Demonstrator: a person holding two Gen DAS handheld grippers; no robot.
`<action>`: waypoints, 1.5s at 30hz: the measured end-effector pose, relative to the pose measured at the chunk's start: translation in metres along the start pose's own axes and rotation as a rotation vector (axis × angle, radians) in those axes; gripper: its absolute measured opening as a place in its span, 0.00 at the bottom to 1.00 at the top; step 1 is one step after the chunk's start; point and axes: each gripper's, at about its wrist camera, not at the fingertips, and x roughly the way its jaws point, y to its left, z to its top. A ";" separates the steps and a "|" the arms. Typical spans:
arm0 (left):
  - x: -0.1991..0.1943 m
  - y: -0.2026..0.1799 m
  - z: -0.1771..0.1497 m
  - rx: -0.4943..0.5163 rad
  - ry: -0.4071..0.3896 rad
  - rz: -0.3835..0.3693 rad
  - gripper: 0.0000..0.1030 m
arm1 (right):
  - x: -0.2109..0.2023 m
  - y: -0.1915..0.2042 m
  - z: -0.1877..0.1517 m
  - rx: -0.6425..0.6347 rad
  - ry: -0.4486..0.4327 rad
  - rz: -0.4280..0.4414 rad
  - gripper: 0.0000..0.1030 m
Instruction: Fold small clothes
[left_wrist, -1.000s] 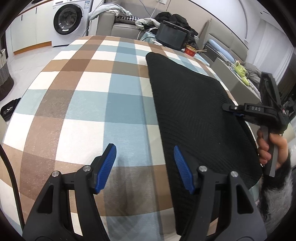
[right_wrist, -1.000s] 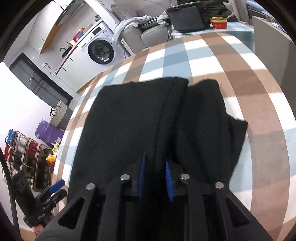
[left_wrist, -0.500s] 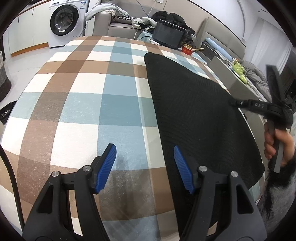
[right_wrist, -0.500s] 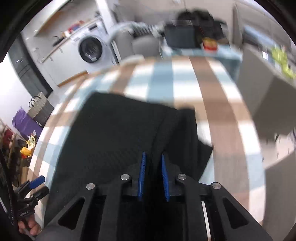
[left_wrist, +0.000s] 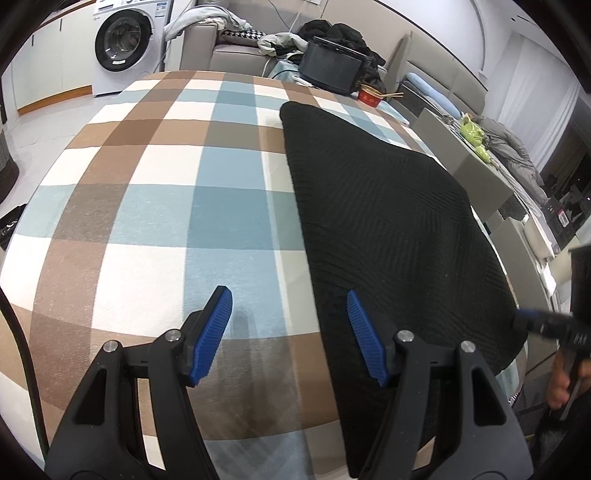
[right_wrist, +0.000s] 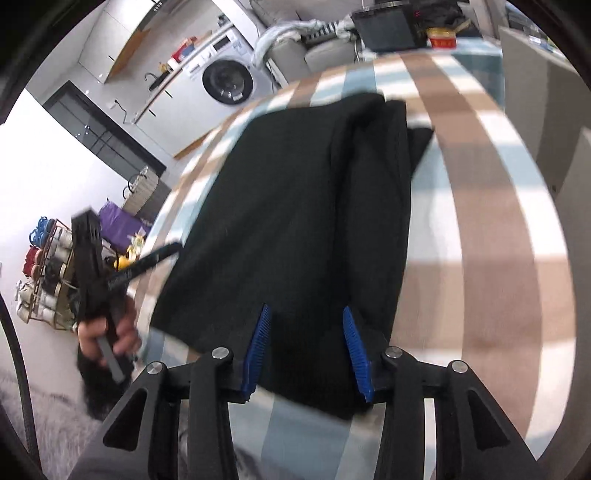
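Black garment (right_wrist: 295, 221) apparently freed; right gripper (right_wrist: 306, 350) jaws just opening

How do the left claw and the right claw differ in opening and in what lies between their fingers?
The left claw stands wide open over bare checked tablecloth, just beside the black knit garment; the right claw is narrower, its jaws have just been opening, and the garment's near edge lies between its pads without being pinched. Both have blue ribbed pads and angle down at the table.
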 end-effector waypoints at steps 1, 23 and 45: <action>0.000 -0.001 0.000 0.002 -0.001 -0.003 0.60 | 0.002 0.000 -0.006 0.003 0.013 0.003 0.43; -0.004 -0.005 -0.004 0.019 0.007 -0.019 0.61 | 0.016 0.009 -0.019 0.176 -0.010 -0.096 0.16; -0.013 -0.001 -0.008 0.003 0.000 0.009 0.61 | 0.042 -0.018 0.139 0.065 -0.224 -0.056 0.07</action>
